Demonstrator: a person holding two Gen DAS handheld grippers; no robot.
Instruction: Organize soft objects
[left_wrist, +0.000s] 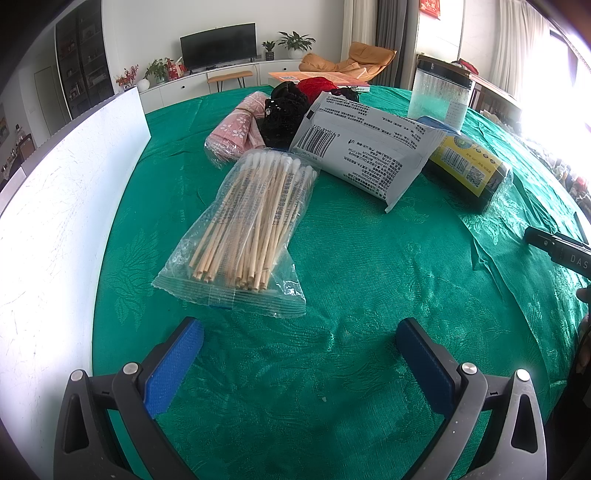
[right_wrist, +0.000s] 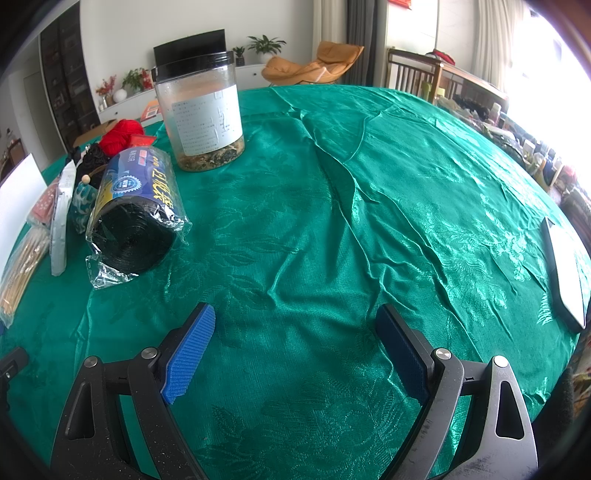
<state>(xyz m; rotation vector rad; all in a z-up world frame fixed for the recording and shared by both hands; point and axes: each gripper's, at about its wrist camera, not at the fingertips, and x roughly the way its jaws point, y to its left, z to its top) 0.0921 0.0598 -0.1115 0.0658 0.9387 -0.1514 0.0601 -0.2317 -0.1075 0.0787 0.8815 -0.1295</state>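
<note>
On the green tablecloth (left_wrist: 369, 295) lie a clear bag of cotton swabs (left_wrist: 247, 221), a pink floral cloth in plastic (left_wrist: 236, 129), a black lace item (left_wrist: 284, 110), red yarn (left_wrist: 314, 85), a grey-white soft pack (left_wrist: 369, 151) and a wrapped roll of black bags (left_wrist: 469, 170). My left gripper (left_wrist: 299, 362) is open and empty, just short of the swab bag. My right gripper (right_wrist: 295, 350) is open and empty over bare cloth; the roll (right_wrist: 136, 218), the red yarn (right_wrist: 122, 134) and the grey-white pack (right_wrist: 61, 221) lie to its left.
A white board (left_wrist: 74, 206) stands along the left edge. A clear jar with a black lid (right_wrist: 201, 114) stands behind the roll. A flat white-and-black tablet-like object (right_wrist: 565, 269) lies at the right edge. The right gripper's body (left_wrist: 561, 251) shows at the left view's right edge.
</note>
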